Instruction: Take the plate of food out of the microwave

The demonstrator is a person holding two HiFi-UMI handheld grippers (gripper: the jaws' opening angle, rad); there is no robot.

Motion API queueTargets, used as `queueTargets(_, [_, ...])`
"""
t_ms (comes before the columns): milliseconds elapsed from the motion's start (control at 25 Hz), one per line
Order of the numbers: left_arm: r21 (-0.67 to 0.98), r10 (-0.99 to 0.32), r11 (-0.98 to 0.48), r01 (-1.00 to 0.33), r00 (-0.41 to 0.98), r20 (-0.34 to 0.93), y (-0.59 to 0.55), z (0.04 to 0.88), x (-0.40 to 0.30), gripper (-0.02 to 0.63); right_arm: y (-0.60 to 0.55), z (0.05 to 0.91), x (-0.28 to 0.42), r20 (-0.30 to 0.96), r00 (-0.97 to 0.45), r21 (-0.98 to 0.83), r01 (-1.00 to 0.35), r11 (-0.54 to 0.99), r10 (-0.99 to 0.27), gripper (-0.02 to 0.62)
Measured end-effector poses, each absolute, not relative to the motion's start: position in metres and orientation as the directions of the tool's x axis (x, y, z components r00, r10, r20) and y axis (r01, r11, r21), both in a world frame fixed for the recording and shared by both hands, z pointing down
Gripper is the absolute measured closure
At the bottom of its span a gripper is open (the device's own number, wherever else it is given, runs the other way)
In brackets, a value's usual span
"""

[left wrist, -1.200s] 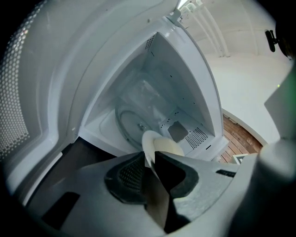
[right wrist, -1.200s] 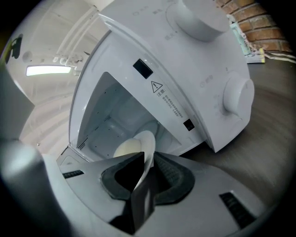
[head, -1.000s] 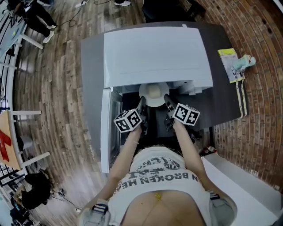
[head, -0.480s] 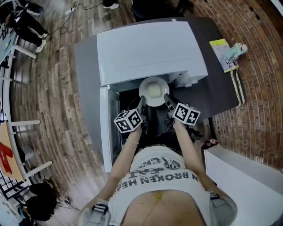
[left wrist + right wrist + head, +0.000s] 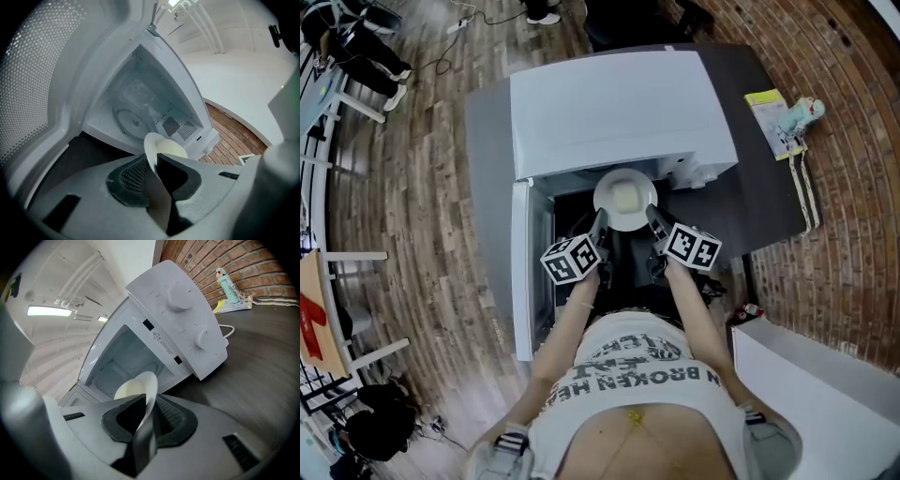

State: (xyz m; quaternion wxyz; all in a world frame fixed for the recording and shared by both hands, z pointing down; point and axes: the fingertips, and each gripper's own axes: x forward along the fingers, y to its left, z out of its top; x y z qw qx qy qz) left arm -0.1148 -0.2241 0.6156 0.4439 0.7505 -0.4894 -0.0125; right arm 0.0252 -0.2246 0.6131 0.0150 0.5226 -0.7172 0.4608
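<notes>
Plate (image 5: 609, 214): white, carrying pale yellow food (image 5: 625, 195) whose kind is too small to tell; hanging just at the open mouth of the microwave (image 5: 619, 112), above the dark counter (image 5: 769, 206).
Left gripper (image 5: 598, 221): jaws pinching the plate's left rim.
Right gripper (image 5: 654, 217): jaws pinching the right rim.
Both gripper views are showing the plate edge-on, with the pads covering the gripped rim.
Cavity: lying hidden under the oven's top in the head view.
Door (image 5: 523, 272): standing open at left, seen edge-on.
</notes>
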Motion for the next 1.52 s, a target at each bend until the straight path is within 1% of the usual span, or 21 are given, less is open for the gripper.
queueTargets(800, [0.630, -0.811, -0.042, -0.775, 0.395, 0.432, -0.193, 0.591, -0.084, 0.535, -0.211, 0.597, 0.055, 0.484, -0.583, -0.674, -0.724, 0.147, -0.653, 0.532])
queueTargets(1520, [0.626, -0.849, 0.062, -0.777, 0.289, 0.443, -0.122, 0.588, -0.049, 0.535, -0.155, 0.594, 0.087, 0.479, -0.662, -0.688, -0.691, 0.222, -0.576, 0.532])
